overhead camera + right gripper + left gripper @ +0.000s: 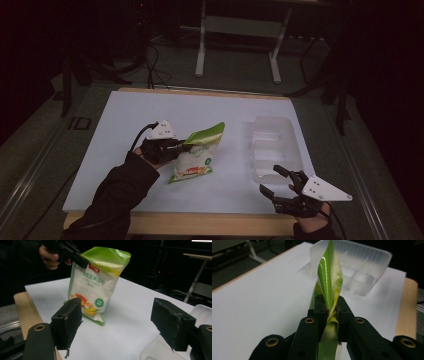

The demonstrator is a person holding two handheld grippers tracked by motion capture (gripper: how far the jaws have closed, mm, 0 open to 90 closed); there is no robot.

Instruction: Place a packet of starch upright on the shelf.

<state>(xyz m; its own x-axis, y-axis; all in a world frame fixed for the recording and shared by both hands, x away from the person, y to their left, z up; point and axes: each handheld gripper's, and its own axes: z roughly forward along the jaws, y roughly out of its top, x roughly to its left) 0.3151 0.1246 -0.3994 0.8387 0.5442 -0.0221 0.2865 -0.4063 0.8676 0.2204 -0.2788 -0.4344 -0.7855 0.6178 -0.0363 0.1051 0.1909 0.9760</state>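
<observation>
Looking down from the high view, your left gripper point(181, 147) pinched the corn starch bag's point(196, 155) top edge on the white table point(125, 130), clear plastic tray point(272, 145) well right, left gripper view, jaws clamped on green film, right gripper view, your right gripper point(120, 322) spread wide, empty.

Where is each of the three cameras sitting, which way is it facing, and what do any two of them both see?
High view: above the person's side, looking forward and down on the table; both sleeved forearms, left gripper, right gripper.
Left gripper view: rides the left gripper, looking along its jaws, clamped on the green and white bag, toward the clear plastic tray.
Right gripper view: rides the right gripper, jaws apart, facing the bag and the left hand.
Shared: bag and tray.
</observation>
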